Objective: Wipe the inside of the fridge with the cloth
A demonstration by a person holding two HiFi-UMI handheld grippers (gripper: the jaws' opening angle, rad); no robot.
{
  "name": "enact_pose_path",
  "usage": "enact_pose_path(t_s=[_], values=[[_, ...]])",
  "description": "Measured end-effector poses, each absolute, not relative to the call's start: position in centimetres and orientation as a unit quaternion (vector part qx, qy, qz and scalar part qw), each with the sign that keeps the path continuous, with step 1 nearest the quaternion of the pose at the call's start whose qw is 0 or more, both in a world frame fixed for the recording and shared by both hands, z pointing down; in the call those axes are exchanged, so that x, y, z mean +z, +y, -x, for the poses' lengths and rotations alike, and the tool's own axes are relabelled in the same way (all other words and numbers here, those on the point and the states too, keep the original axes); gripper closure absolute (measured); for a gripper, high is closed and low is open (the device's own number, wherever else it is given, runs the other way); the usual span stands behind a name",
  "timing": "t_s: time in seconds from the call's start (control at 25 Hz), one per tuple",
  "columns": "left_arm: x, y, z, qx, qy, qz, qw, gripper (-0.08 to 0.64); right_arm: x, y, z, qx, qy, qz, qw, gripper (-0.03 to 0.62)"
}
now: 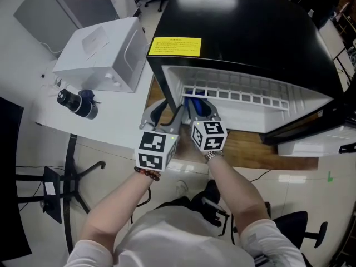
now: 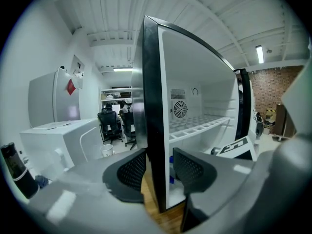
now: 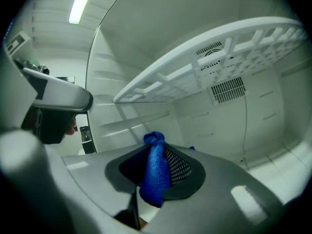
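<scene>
R claw [image 3: 156,165] — jaws together, clamped on the blue cloth [image 3: 155,172]. The cloth is bunched into a narrow wad betw. the mesh pads [image 3: 179,167]. A knot-like tuft pokes out past the tips and a short tail hangs below them. The claw sits inside the fridge [image 1: 250,32] cavity, w/ the white slotted shelf [image 3: 209,52] above and ahead of it. The back wall [image 3: 263,116] w/ its vent grille [image 3: 229,89] is straight ahead, well apart from the tuft. The cloth touches no inner surface that I can see.

L claw [image 2: 158,172] — jaws apart, nothing gripped. The black front edge of the fridge's side wall [image 2: 151,91] stands in the gap betw. them, one jaw outside the cabinet and one inside. Can't tell if either pad touches it.

Handling, est.:
- Cloth looks like terry/microfibre: light, soft, limp, no stiffness of its own.
- It will fold and drag rather than push, so only the part backed by the jaw tips presses w/ any force.
- Not slippery on the mesh, not fragile.
- The present hold is mid-wad. That is secure but leaves little fabric exposed. A hold nearer one edge, w/ more cloth beyond the tips, would prob. give a wider wiping face.
- Risk: hard jaw tips scrape the plastic liner if the tuft slips back betw. them.

Status, est.: wiping contact not yet made.
</scene>
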State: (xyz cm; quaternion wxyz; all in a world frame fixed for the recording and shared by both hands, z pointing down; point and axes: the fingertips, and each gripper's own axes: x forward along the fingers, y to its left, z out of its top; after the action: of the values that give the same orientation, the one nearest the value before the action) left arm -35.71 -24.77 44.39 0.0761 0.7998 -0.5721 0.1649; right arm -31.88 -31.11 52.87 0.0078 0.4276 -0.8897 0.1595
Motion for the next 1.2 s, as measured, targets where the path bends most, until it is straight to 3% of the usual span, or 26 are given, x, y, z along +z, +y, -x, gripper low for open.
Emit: enact_pose_path(t_s=[0.6,1.2], values=[[44.1,-25.0,35.7,0.131,-0.59,-0.796,0.048,0.391,53.8,-34.7,32.4,0.039,-0.883,-0.468,0.019,0.515],[44.3,-24.9,35.7,0.119,-0.591,-0.798,0.03,0.391,52.9,-39.2,32.6,0.001,-0.873,-0.488,0.01,0.515]])
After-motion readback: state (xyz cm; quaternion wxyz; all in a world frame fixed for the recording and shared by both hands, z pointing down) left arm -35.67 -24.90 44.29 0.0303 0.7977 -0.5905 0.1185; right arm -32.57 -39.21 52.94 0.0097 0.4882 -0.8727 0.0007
